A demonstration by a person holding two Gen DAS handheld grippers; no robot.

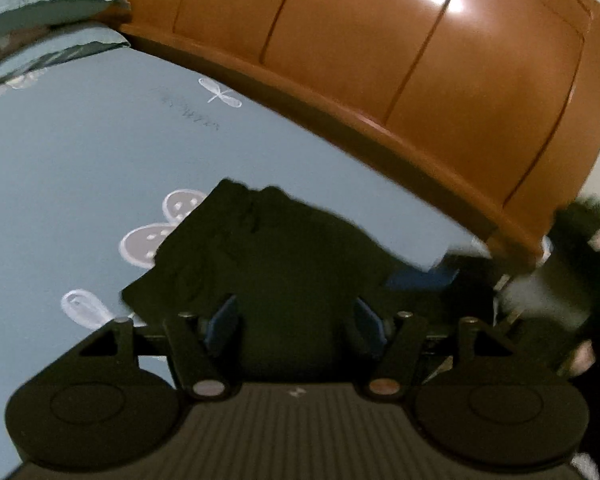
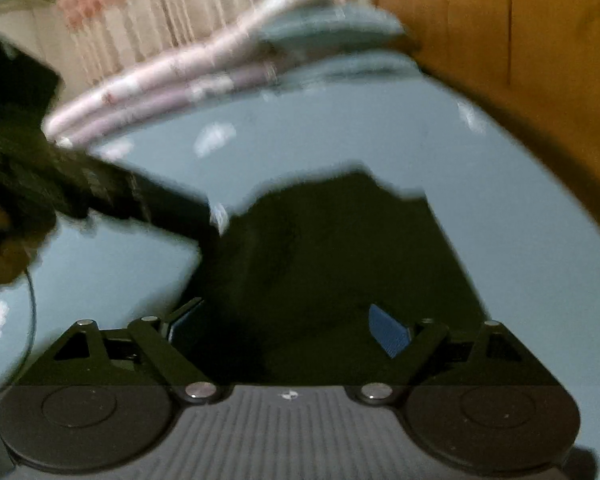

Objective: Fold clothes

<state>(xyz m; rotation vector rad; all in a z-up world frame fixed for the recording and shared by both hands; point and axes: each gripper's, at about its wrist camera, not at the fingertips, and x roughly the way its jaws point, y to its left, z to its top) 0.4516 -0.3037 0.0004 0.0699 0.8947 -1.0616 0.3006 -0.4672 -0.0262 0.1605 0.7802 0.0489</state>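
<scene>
A dark, crumpled garment [image 1: 284, 248] lies on the pale blue bed sheet [image 1: 80, 160] with cartoon prints. In the left wrist view my left gripper [image 1: 296, 320] hovers over the garment's near edge, its blue pads [image 1: 222, 324] apart and open, the cloth showing between them. The right gripper's blue pad [image 1: 420, 280] shows blurred at the garment's right side. In the right wrist view my right gripper [image 2: 288, 328] stands wide open over the same garment [image 2: 340, 248], no pad pressing on it. The left gripper's dark body [image 2: 112, 192] reaches in from the left to the cloth's edge.
An orange wooden headboard [image 1: 380, 60] borders the bed behind the garment. Blue pillows [image 1: 40, 4] sit at the head end. Folded pink and white bedding [image 2: 160, 80] lies along the far side in front of a curtain [image 2: 160, 0]. A thin cable [image 2: 30, 320] hangs at the left.
</scene>
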